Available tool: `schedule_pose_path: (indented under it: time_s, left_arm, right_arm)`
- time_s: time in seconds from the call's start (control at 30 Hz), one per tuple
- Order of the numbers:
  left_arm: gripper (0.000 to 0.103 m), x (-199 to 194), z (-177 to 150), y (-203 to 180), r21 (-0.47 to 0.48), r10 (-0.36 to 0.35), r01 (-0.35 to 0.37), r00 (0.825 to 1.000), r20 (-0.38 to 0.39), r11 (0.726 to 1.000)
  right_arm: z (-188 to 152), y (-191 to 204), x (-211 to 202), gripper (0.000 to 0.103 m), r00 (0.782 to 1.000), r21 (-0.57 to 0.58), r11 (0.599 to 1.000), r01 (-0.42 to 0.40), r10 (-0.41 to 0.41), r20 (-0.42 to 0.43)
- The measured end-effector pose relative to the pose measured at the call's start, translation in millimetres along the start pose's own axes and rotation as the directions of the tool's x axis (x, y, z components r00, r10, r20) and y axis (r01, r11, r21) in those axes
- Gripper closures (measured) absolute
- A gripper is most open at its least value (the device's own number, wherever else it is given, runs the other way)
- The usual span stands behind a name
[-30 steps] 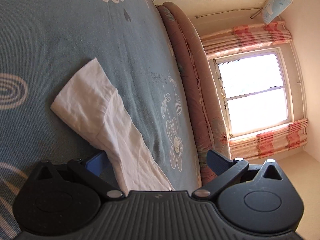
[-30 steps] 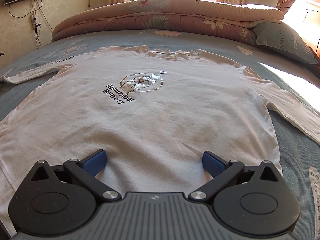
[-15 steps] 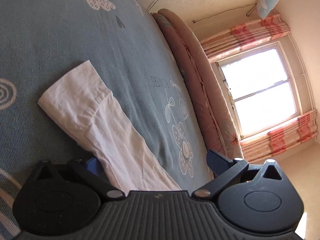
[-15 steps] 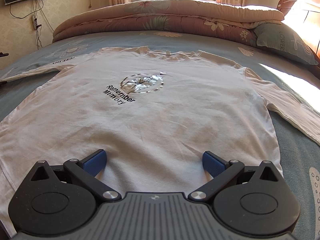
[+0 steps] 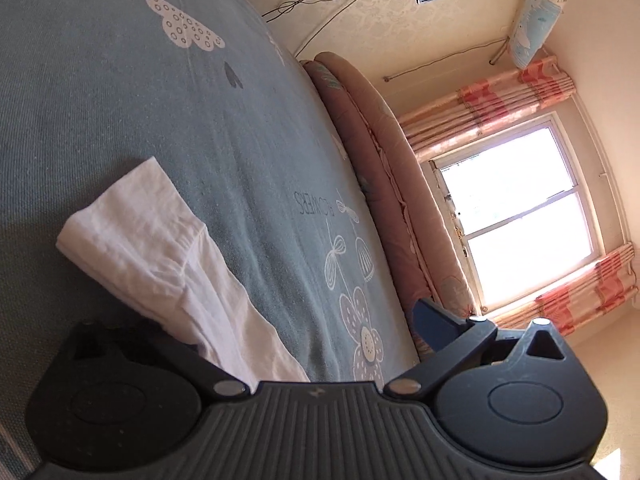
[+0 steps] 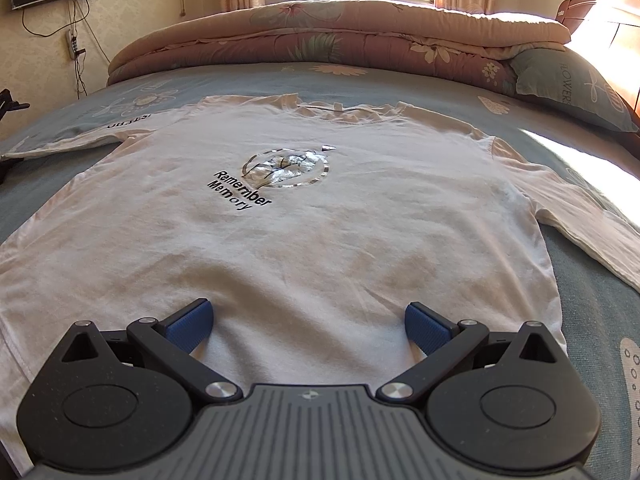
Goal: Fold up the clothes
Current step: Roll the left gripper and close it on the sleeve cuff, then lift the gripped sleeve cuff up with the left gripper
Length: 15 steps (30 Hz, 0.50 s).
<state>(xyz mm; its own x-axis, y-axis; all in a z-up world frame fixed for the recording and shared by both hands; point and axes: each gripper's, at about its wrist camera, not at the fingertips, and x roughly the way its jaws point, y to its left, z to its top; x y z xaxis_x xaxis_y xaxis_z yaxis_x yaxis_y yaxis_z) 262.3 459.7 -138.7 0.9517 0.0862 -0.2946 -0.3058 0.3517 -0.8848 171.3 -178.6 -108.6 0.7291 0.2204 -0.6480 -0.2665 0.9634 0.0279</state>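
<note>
The bed (image 6: pixel 592 296) carries a white shirt (image 6: pixel 304 240) spread flat, front up, collar at the far side; its left sleeve (image 5: pixel 160 248) lies between the left claw's (image 5: pixel 280 332) released fingers; the right claw (image 6: pixel 308 320) gapes over the near hem, grasping nothing.

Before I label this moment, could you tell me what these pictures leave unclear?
- Left view: left hand-held gripper near finger hidden beneath sleeve.
- Right view: shirt hem hidden behind right hand-held gripper; right sleeve end cut off by edge.
- Right view: left sleeve lettering unreadable, too small.
</note>
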Motion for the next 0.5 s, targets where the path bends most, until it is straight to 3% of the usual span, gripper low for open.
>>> schedule_pose_path:
  time_s: [0.13, 0.5]
  left_arm:
    - [0.001, -7.6, 2.9, -4.5, -0.030, -0.079, 0.080, 0.997, 0.017, 0.996]
    - [0.001, -10.2, -9.2, -61.1, 0.044, -0.162, 0.165, 0.985, -0.054, 0.985]
  right_arm:
    - [0.2, -0.3, 0.5, 0.000, 1.000, -0.001, 1.000, -0.002, 0.002, 0.002]
    - [2.7, 5.2, -4.2, 0.000, 1.000, -0.032, 0.999, -0.005, 0.005, 0.006]
